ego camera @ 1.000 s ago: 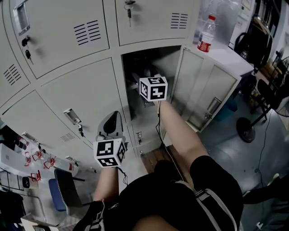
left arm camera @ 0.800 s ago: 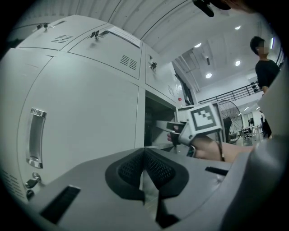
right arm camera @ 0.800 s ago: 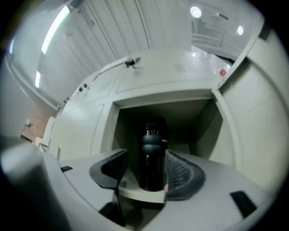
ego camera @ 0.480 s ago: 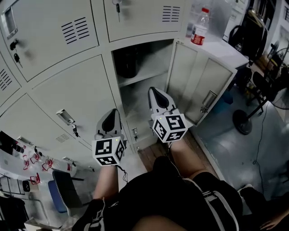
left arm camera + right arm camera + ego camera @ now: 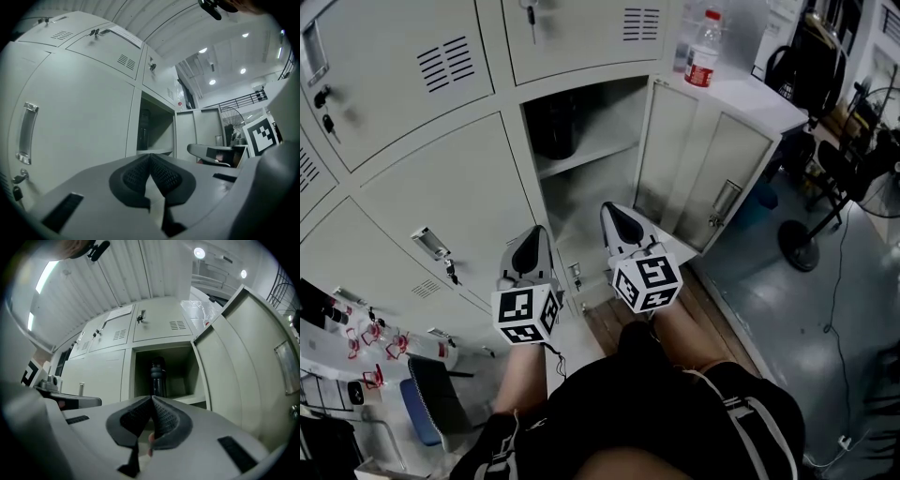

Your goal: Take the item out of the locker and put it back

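**Both tongs shut on nothing, bottle sitting in the locker**

Going left to right: the left tongs hang level in front of the closed pale grey metal locker doors. Jaws are pressed together with nothing in them, so I'd guess that hand's just parked out of the way. Next comes the open locker compartment. The tall dark bottle stands upright on its grey shelf, tucked toward the left wall, and nothing's touching it. The right tongs sit lower down in front of that opening, well clear of the bottle, also closed and empty. The swung-open grey door stands wide on the right, which leaves a clear way in.
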`<state>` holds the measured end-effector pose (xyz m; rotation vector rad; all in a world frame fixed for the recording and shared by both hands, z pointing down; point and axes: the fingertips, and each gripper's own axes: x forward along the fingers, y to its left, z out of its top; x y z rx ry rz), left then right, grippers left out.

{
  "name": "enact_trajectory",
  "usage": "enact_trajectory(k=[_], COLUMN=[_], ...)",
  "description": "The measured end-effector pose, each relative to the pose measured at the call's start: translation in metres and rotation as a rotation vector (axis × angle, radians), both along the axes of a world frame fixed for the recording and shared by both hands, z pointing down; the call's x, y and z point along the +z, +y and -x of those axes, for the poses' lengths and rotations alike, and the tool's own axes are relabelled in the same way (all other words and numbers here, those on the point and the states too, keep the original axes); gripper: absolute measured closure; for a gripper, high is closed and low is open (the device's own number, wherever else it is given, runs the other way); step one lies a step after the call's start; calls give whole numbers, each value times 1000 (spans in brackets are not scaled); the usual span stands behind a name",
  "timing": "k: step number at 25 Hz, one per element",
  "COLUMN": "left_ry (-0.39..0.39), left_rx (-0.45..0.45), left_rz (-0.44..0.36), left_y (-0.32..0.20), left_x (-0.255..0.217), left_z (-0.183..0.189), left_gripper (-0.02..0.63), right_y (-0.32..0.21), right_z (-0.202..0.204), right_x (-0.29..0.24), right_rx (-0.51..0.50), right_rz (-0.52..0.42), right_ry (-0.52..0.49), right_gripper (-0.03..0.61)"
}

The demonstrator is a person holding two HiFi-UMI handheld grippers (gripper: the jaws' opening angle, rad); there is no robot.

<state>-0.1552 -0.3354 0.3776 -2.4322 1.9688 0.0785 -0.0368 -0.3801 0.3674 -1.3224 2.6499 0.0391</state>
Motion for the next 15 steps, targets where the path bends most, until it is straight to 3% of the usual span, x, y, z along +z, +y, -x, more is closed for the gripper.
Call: enact_trajectory(k=[15], left_ry=[-6], left_rx=[-3], left_rz=[-6], left_y=[6], left_x=[-2], left_z=[1], left_gripper=[600], right_y=[8], right_z=[5], right_x=[-5], right_rx=[-13], right_rz=[-10], right_ry=[-2], right_gripper=[566])
